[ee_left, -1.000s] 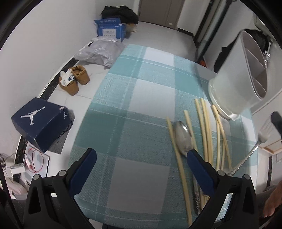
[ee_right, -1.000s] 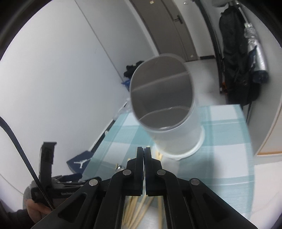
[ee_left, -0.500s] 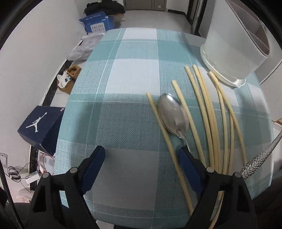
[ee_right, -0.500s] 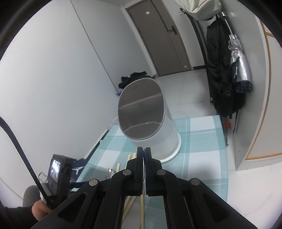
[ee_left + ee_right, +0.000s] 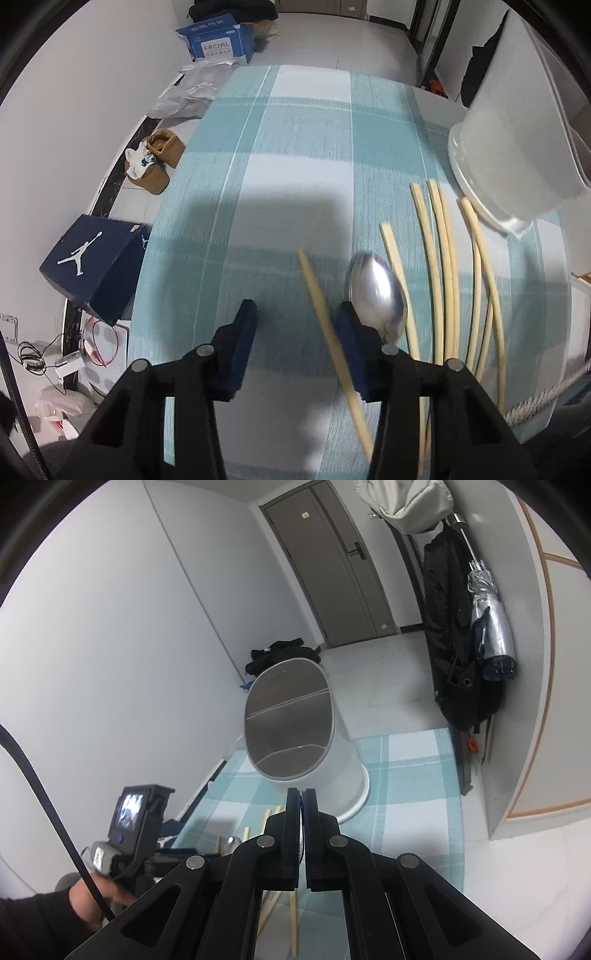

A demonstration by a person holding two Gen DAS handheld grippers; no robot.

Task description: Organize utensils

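Observation:
In the left wrist view my left gripper (image 5: 295,314) points down at the checked tablecloth (image 5: 295,147). Its jaws are closing around a pale chopstick (image 5: 314,280) that runs beside the right finger; the pads do not press on it. A metal spoon (image 5: 376,291) lies just right of that finger, and several more chopsticks (image 5: 443,266) lie beyond it. The white utensil holder (image 5: 509,147) stands at the far right. My right gripper (image 5: 301,801) is shut, held high in front of the holder (image 5: 343,771). A fork's textured handle (image 5: 539,404) hangs at the lower right edge.
On the floor left of the table are a dark shoe box (image 5: 92,262), tan shoes (image 5: 155,162), a blue carton (image 5: 218,40) and cables. A black coat (image 5: 458,646) and a silver umbrella (image 5: 491,627) hang on the right wall. A hand (image 5: 85,897) holds the left gripper.
The left gripper's jaws have narrowed and shifted over the leftmost chopstick, which now lies between them. The right gripper drew back and up, so the holder looks smaller.

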